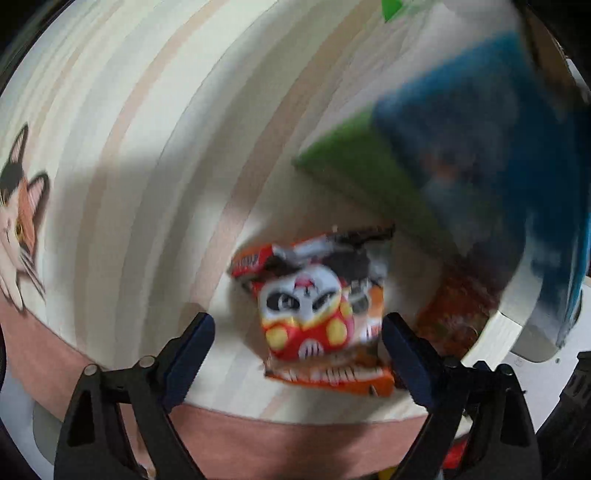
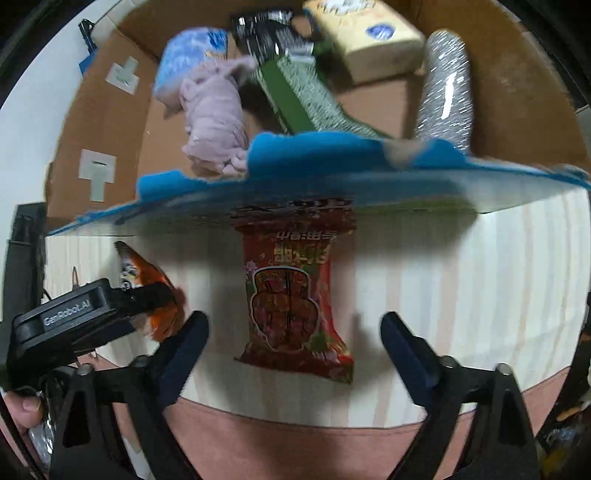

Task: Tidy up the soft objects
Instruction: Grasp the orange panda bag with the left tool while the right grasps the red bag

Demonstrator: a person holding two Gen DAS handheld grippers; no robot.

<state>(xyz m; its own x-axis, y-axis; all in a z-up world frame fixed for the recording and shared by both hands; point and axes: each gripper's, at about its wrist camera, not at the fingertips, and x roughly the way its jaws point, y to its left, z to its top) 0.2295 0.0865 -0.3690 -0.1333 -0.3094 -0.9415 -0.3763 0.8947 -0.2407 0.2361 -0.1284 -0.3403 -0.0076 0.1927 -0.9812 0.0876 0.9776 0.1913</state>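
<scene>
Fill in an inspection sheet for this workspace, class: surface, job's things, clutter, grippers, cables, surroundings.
Surface: striped cloth with pink border and a cat print.
Job's things: orange snack packet and red snack packet on the cloth; cardboard box holding a lilac cloth, tissue pack and silver roll.
Clutter: blue-edged flap over the cloth.
Grippers: left gripper open around the orange packet; right gripper open around the red one.
Cables: nothing seen.
Surroundings: blurred, unclear.

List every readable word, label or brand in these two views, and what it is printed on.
"GenRobot.AI": on the left hand-held gripper body, right wrist view.
Red snack packet: yellow Chinese characters, upside down, too blurred to read.
Orange cartoon packet: lettering blurred.
Yellow pack in the cardboard box: blue logo, unreadable.
</scene>
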